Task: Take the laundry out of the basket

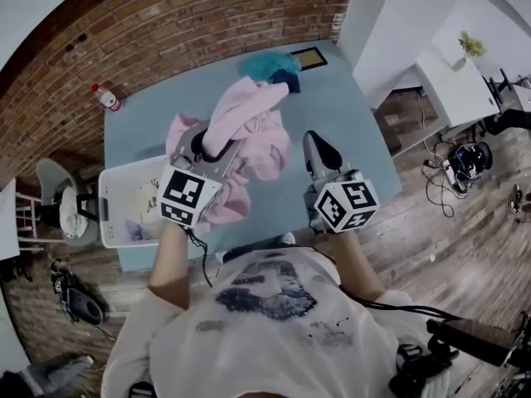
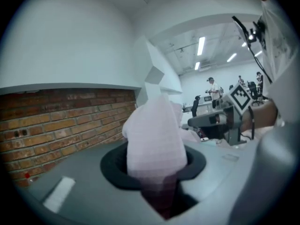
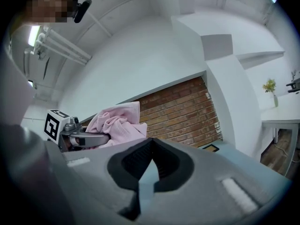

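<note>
My left gripper (image 1: 207, 143) is shut on a pink garment (image 1: 249, 131), which it holds up above the blue table (image 1: 332, 106). The cloth drapes over the gripper and hangs down to the right of it. In the left gripper view the pink garment (image 2: 154, 139) fills the gap between the jaws and rises upward. My right gripper (image 1: 319, 149) is shut with nothing in it and hovers to the right of the garment. From the right gripper view the pink garment (image 3: 117, 125) and the left gripper show at left. A white laundry basket (image 1: 112, 214) with clothes inside sits at the table's left edge.
A teal cloth (image 1: 267, 63) and a dark blue cloth (image 1: 286, 80) lie at the far end of the table beside a small framed picture (image 1: 309, 56). A plastic bottle (image 1: 106, 98) lies at the far left corner. A brick wall (image 1: 166, 31) borders the table.
</note>
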